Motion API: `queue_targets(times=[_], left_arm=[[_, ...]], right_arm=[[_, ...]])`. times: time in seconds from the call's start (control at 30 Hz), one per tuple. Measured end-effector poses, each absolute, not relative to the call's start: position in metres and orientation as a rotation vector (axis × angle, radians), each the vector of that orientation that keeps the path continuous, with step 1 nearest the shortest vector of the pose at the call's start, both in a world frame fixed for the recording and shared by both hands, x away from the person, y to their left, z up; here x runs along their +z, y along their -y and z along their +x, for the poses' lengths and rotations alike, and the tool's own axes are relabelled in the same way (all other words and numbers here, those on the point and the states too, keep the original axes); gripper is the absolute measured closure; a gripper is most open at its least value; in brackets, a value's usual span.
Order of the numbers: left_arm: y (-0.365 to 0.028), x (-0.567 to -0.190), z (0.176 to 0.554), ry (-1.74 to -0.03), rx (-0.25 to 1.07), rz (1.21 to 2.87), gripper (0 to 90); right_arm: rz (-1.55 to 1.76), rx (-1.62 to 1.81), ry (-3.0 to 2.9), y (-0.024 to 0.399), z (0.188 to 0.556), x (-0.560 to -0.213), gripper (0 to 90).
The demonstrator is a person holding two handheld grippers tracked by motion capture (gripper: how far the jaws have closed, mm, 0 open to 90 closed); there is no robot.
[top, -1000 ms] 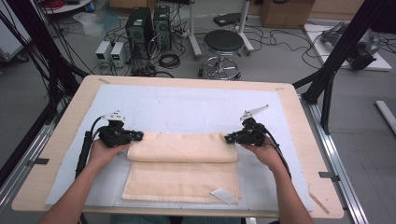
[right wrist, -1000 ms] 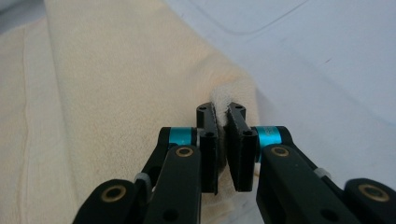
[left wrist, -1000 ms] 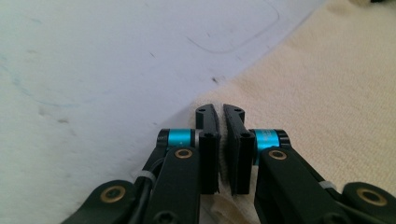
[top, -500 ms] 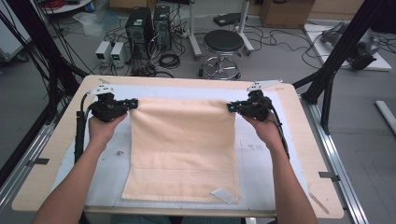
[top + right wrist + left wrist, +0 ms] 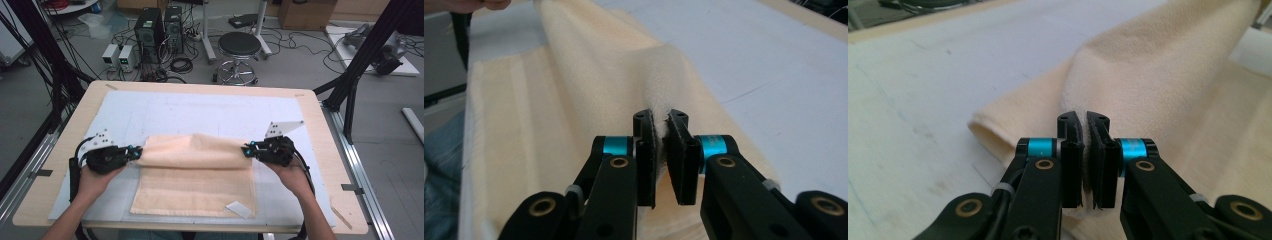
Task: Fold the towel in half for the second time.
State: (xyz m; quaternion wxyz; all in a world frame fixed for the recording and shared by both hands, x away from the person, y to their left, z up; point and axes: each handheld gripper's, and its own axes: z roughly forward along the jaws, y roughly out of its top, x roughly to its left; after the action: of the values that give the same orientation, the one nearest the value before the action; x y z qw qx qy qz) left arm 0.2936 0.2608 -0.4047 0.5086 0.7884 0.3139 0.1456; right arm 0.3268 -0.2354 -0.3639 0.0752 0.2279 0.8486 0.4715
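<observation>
A cream towel (image 5: 195, 182) lies on the pale mat (image 5: 200, 112), its far part lifted and doubled over toward me in a soft roll. At the roll's left end my left gripper (image 5: 134, 152) is shut on the towel's corner. In the left gripper view the cloth (image 5: 1148, 75) is pinched between the jaws of the left gripper (image 5: 1084, 125). My right gripper (image 5: 246, 149) pinches the roll's right end. The right gripper view shows the right gripper (image 5: 660, 122) closed on a raised fold of towel (image 5: 589, 65). Both hands hold the grippers low over the table.
A white label (image 5: 239, 209) lies at the towel's near right corner. The wooden table (image 5: 320, 125) borders the mat on all sides. Beyond the far edge, on the floor, stand a stool (image 5: 239, 47), computer boxes (image 5: 150, 30) and cables. Black frame posts (image 5: 360, 60) rise at both sides.
Half a second ago the grippers held the towel stretched flat toward the far side. Both have since drawn back toward me, folding the far edge over the near half.
</observation>
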Motion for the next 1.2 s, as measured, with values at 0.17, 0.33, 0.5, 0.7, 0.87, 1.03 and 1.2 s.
queue_targets(times=[0.17,0.33,0.5,0.7,0.87,1.03,1.2], left_arm=[[-0.265,-0.417,0.263,-0.709,0.271,1.936,83.0],[-0.268,-0.412,0.251,-0.684,0.292,1.991,67.1],[-0.263,-0.405,0.253,-0.669,0.311,1.976,61.9],[-0.242,-0.414,0.258,-0.604,0.274,2.044,67.0],[-0.231,-0.431,0.267,-0.6,0.244,2.168,67.9],[-0.226,-0.428,0.266,-0.568,0.258,2.177,86.7],[-0.235,-0.405,0.254,-0.54,0.275,2.064,87.3]], right_arm=[[0.669,1.332,-2.618,0.24,0.299,-0.382,79.0],[0.718,1.3,-2.609,0.254,0.286,-0.385,63.8],[0.673,1.32,-2.579,0.252,0.283,-0.379,59.4],[0.545,1.233,-2.691,0.222,0.285,-0.399,58.7],[0.529,1.092,-2.755,0.216,0.29,-0.42,66.5],[0.517,1.148,-2.753,0.222,0.293,-0.417,82.4],[0.51,1.258,-2.672,0.235,0.288,-0.393,82.8]])
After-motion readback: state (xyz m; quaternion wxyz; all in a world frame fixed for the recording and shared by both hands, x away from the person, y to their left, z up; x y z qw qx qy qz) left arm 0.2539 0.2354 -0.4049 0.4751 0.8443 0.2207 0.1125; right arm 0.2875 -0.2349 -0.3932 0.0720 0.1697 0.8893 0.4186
